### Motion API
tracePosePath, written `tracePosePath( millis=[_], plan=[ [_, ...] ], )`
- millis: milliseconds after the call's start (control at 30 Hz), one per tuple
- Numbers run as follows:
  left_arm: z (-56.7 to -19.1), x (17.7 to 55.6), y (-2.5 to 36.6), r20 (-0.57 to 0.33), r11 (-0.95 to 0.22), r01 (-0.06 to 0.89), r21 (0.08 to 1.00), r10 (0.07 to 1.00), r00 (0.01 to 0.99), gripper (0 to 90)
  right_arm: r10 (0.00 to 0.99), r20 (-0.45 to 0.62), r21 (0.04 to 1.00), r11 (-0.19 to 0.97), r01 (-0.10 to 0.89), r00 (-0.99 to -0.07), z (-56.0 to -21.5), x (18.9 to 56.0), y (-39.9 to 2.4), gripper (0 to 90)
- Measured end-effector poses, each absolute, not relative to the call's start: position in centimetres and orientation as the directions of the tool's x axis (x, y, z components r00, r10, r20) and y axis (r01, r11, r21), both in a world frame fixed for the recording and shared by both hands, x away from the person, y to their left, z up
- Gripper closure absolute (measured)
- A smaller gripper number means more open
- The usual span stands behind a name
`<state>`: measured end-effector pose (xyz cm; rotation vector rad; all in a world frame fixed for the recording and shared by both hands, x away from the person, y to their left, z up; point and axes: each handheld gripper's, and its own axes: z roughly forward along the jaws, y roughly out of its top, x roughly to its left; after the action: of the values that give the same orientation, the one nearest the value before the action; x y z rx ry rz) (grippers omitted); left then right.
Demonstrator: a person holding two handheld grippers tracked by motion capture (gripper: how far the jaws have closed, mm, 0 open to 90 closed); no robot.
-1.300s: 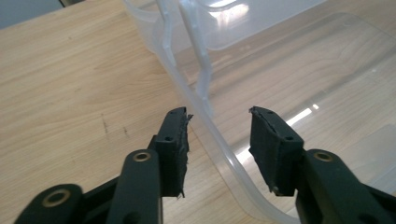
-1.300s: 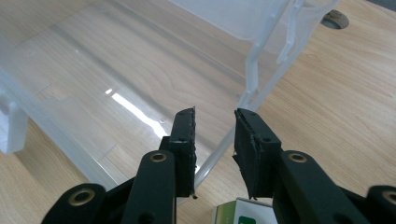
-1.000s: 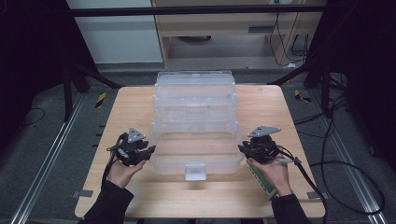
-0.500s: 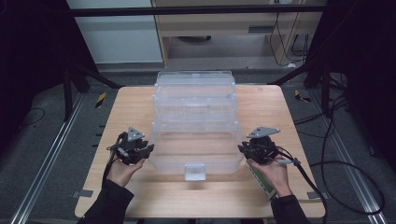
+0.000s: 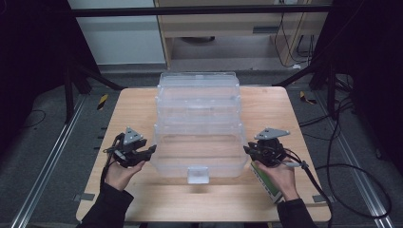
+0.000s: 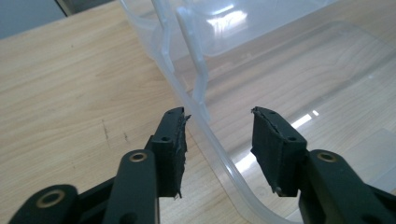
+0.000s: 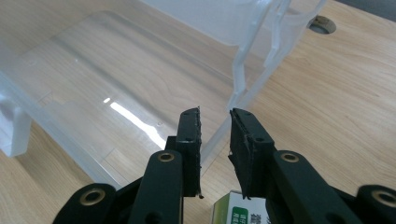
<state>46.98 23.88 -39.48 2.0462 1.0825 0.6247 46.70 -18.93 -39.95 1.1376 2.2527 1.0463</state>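
We have the clear plastic bin [image 5: 197,152] at the centre of the frame on the wooden surface [image 5: 133,109]. Our left claw [image 6: 217,140] has just been opening, its jaws apart astride the bin's rim; our right claw [image 7: 215,135] pinches the opposite rim. With one side released, the bin could tilt or slip.

The high view looks forward and down on the whole table [image 5: 142,109] from the person's side. Each gripper view rides close behind its claw, facing a rim of the clear bin [image 5: 197,142] [image 6: 205,126] [image 7: 219,135], at nine and three o'clock.
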Motion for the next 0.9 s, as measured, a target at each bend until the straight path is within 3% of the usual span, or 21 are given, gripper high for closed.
tracePosePath(
  millis=[433, 700, 900],
  plan=[
    [-38.9, 47.1, 26.9, 0.097, -0.339, 0.476, 0.811, 0.881, 0.462, 46.8, 0.832, -0.017, 0.804, 0.341, 0.487, -0.554, -37.2, 45.8, -20.5, 63.4],
    [-39.0, 47.3, 28.2, 0.098, -0.314, 0.495, 0.81, 0.905, 0.413, 44.2, 0.862, -0.032, 0.796, 0.328, 0.508, -0.506, -35.7, 45.1, -21.9, 46.8],
    [-39.0, 47.3, 28.8, 0.101, -0.308, 0.497, 0.811, 0.911, 0.4, 44.0, 0.869, -0.024, 0.771, 0.33, 0.544, -0.493, -34.9, 44.9, -22.3, 41.2]
  ],
)
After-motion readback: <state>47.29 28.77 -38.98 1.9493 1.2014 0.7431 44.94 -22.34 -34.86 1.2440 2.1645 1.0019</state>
